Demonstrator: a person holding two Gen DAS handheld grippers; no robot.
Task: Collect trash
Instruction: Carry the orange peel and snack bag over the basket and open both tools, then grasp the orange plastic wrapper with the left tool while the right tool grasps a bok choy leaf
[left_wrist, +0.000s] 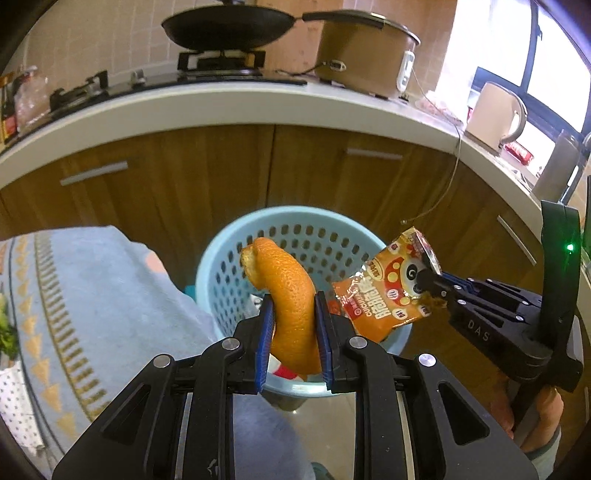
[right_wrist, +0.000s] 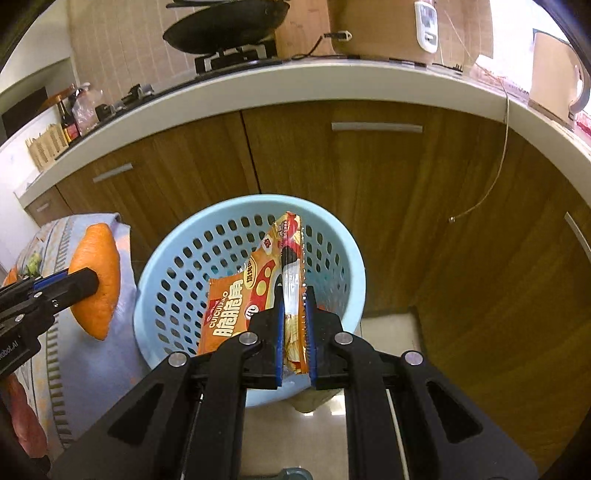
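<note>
My left gripper (left_wrist: 294, 306) is shut on a curled orange peel (left_wrist: 291, 295) and holds it over the near rim of a light blue perforated trash basket (left_wrist: 317, 229) on the floor. My right gripper (right_wrist: 294, 299) is shut on an orange snack wrapper (right_wrist: 236, 306) above the same basket (right_wrist: 184, 280). In the left wrist view the right gripper (left_wrist: 428, 284) comes in from the right with the wrapper (left_wrist: 384, 291) over the basket's right rim. In the right wrist view the left gripper (right_wrist: 88, 284) holds the peel (right_wrist: 99, 280) left of the basket.
A blue patterned cloth (left_wrist: 92, 295) covers a surface left of the basket. Wooden cabinet doors (left_wrist: 221, 173) and a white countertop (left_wrist: 258, 107) stand behind, with a wok (left_wrist: 229, 26), a cooker pot (left_wrist: 365, 48) and a kettle (left_wrist: 498, 110). Some red and white trash lies inside the basket.
</note>
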